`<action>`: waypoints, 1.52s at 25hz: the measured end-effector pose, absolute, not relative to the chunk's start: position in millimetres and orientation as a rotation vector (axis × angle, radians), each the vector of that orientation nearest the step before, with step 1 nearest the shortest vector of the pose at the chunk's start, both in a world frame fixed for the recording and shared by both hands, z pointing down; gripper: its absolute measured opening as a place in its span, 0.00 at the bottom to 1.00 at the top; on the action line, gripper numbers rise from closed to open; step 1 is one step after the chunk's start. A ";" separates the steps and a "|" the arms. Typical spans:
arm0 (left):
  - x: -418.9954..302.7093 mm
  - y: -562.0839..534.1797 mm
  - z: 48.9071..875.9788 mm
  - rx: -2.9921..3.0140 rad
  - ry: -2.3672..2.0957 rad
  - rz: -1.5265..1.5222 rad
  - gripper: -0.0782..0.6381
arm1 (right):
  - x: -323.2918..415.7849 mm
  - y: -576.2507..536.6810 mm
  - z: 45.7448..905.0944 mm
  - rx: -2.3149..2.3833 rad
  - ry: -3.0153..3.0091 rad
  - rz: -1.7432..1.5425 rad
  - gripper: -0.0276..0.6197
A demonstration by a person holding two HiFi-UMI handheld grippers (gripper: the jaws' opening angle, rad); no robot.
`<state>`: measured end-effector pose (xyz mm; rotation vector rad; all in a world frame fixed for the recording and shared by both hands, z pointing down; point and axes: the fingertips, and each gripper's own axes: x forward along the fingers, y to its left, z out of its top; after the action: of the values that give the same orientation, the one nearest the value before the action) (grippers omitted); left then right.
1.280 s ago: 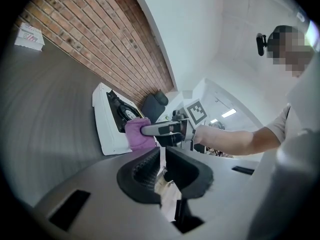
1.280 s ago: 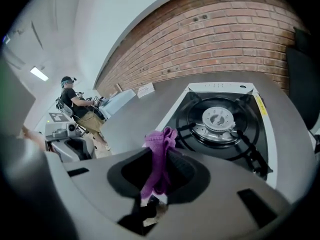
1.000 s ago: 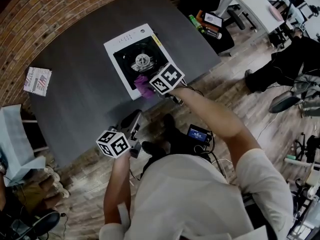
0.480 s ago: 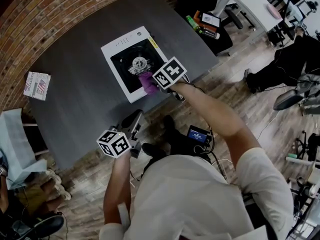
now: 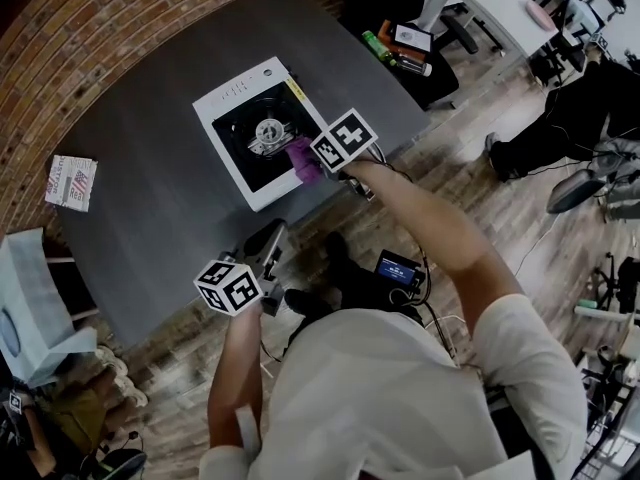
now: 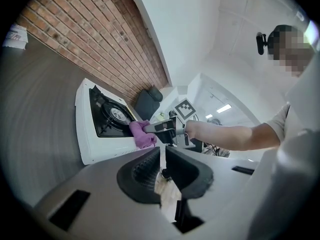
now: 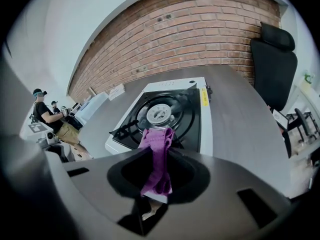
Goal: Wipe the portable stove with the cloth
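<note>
I've got the dark grey table (image 5: 150,198) filling most of the head view, w/ a brick wall (image 7: 200,29) along its far side & wood floor (image 5: 480,208) at the near right. A black office chair (image 7: 272,59) stands at the table's far right, by the wall. The portable stove (image 5: 232,98) sits flat on the table's far right part: white body, black top, turned at an angle to the table edge.

My right gripper (image 7: 159,153) is stretched out over the stove's near right side. Its jaws are clamped on the cloth (image 7: 156,139), which runs up btwn them as a purple fold. My left gripper (image 6: 162,160) hangs off the table's near edge, over the floor, well apart from the stove. Its jaws are drawn together w/ only a thin slit btwn the pads, nothing in them.

The cloth's free end lies on the black top at its near right side, just beside the round burner (image 5: 268,131) in the ctr. I can't tell if it touches the burner itself.

Smallest bit: a printed paper packet (image 5: 72,182) lies flat on the table's left part, well apart from the stove.
</note>
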<state>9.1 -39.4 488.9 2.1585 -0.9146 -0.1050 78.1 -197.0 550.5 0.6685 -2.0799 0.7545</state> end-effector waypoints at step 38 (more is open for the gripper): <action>1.8 -22.2 478.2 2.200 -0.894 -0.088 0.17 | 146.9 -177.7 509.1 0.875 -2.085 0.371 0.18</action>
<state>1.8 -22.2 478.2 2.2003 -0.8944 -0.0885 146.9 -177.7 509.1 0.8747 -2.0853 0.3709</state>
